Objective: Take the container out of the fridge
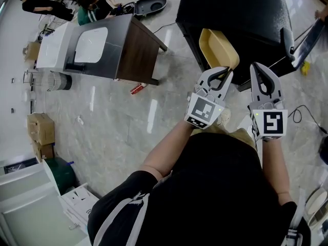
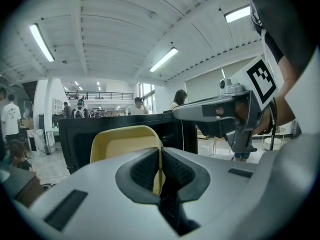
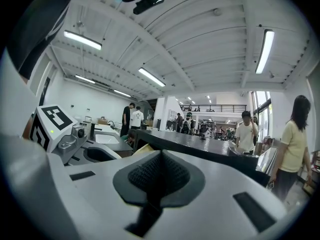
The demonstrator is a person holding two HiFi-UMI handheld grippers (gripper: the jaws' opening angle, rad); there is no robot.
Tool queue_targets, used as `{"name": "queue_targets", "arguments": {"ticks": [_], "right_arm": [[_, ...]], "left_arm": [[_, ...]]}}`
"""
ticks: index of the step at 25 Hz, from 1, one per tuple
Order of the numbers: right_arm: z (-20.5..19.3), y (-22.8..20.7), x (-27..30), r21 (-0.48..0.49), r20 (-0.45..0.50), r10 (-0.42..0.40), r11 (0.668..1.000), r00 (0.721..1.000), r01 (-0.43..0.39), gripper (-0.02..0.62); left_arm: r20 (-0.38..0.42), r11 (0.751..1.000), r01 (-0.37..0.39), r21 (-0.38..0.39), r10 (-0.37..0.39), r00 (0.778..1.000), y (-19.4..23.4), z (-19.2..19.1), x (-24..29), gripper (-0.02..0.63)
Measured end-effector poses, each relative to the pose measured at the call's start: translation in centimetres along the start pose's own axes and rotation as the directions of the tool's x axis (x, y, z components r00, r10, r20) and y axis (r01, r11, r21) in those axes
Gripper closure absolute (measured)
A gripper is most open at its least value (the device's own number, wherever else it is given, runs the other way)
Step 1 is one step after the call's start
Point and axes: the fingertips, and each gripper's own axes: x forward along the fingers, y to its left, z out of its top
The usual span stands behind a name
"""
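Left tongs [image 1: 221, 75] closed on the rim of the yellow container [image 1: 218, 47]. In the left gripper view the thin wall [image 2: 125, 141] is pinched between the ribbed pads at one edge only. Right tongs [image 1: 264, 78] shut pad to pad with nothing between them, carried just beside the left pair and apart from the container.

Container held in the air by the near edge of the black unit [image 1: 241, 14], taken to be the fridge. It appears to be out already, and no part of it is seen resting on anything. Interior looks empty from the head view; the underside is not seen.

Risks, as judged from here:
- Slip. The whole container hangs off one small bite on a smooth, thin rim. A quick swing or a slackened squeeze could let it slide out and drop to the floor.
- Rotation. The grip is off-centre, so the container could pivot about the pads and tip. Anything inside would be spilled.
- Knock. The far end sits close to the unit's edge, approx. over it. A turn made w/o first pulling back could clip it there and lever it out of the pads.
- No backup — the right tongs are idle, so nothing supports the free side if the hold goes.
- Rim damage. Squeezing harder to compensate could bend or crack the thin wall.
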Motion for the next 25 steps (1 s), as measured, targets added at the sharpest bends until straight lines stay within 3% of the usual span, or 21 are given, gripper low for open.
{"name": "queue_targets", "arguments": {"ticks": [10, 25], "right_arm": [[2.4, 2.6, 1.4, 0.014, 0.010, -0.069, 0.998, 0.998, 0.069, 0.560], [1.8, 3.8, -0.5, 0.000, -0.059, -0.222, 0.975, 0.973, 0.222, 0.560]], "left_arm": [[0.016, 0.998, 0.057, -0.004, -0.057, 0.998, 2.5, 0.6, -2.3, 0.569], [0.051, 0.987, 0.161, 0.003, -0.161, 0.986, 3.0, 0.5, -4.1, 0.569]]}}
